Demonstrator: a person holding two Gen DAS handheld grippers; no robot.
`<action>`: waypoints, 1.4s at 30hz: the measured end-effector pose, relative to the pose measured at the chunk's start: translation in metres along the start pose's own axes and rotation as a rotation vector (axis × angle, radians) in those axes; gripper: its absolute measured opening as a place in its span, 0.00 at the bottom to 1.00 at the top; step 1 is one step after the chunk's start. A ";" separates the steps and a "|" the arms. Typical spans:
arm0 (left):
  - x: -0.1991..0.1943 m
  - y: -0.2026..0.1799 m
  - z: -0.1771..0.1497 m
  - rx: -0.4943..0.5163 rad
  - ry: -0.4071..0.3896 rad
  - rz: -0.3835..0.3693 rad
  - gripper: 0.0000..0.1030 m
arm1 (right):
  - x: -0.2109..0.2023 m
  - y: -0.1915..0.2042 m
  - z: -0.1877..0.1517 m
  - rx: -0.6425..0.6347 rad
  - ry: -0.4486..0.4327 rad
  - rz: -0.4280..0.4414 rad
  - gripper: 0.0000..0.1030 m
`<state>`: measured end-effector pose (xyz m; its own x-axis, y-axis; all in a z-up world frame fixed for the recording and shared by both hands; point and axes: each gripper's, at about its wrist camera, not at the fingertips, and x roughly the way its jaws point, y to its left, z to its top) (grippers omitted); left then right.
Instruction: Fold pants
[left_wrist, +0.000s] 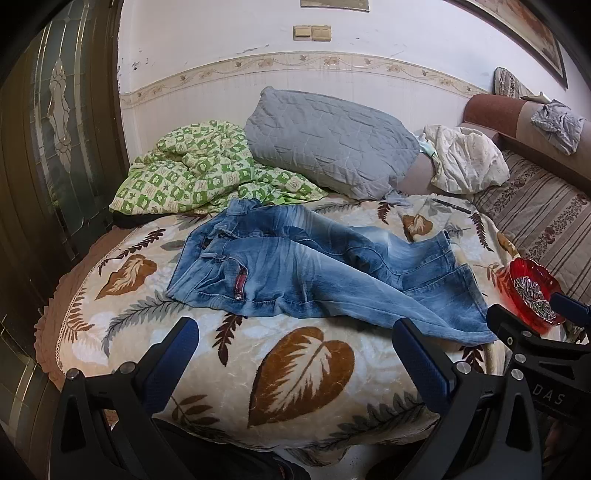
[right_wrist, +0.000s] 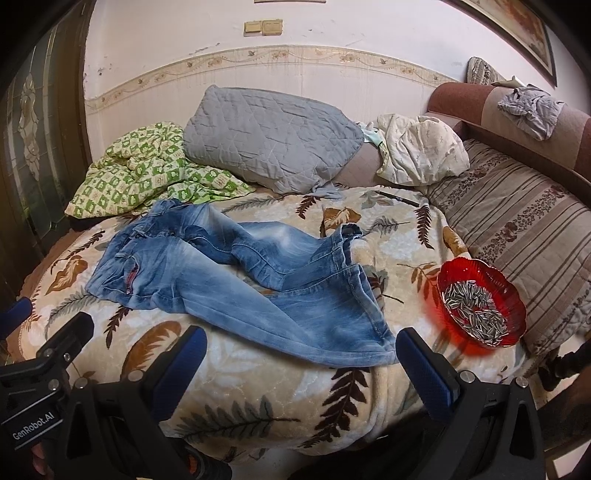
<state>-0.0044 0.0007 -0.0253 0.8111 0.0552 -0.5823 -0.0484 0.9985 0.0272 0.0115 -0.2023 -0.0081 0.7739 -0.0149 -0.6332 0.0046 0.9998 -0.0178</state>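
Jeans (right_wrist: 236, 273) lie unfolded, red seed bowl (right_wrist: 480, 299) just beside hems.

Readable markings, as I see them from my station:

1. "DAS" in pale capitals on the black body of the right claw (left_wrist: 532, 314), seen at the lower right edge of the left wrist view; the letters run to the frame edge, so the word may be cut off
2. "GenRobot.AI" in white on the black body of the left claw (right_wrist: 48, 314), at the lower left of the right wrist view

I can read nothing else
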 end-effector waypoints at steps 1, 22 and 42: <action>0.000 0.000 0.000 0.000 -0.001 0.001 1.00 | 0.000 0.000 0.000 -0.002 0.002 0.000 1.00; 0.007 -0.002 0.003 0.016 0.010 -0.010 1.00 | 0.004 0.000 0.003 0.001 0.012 0.021 1.00; 0.196 -0.109 0.174 0.438 0.381 -0.581 1.00 | 0.070 -0.128 0.003 0.284 -0.025 0.276 0.99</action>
<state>0.2607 -0.0962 -0.0009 0.3798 -0.3985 -0.8349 0.6141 0.7836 -0.0947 0.0667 -0.3314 -0.0478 0.7855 0.2515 -0.5654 -0.0335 0.9296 0.3670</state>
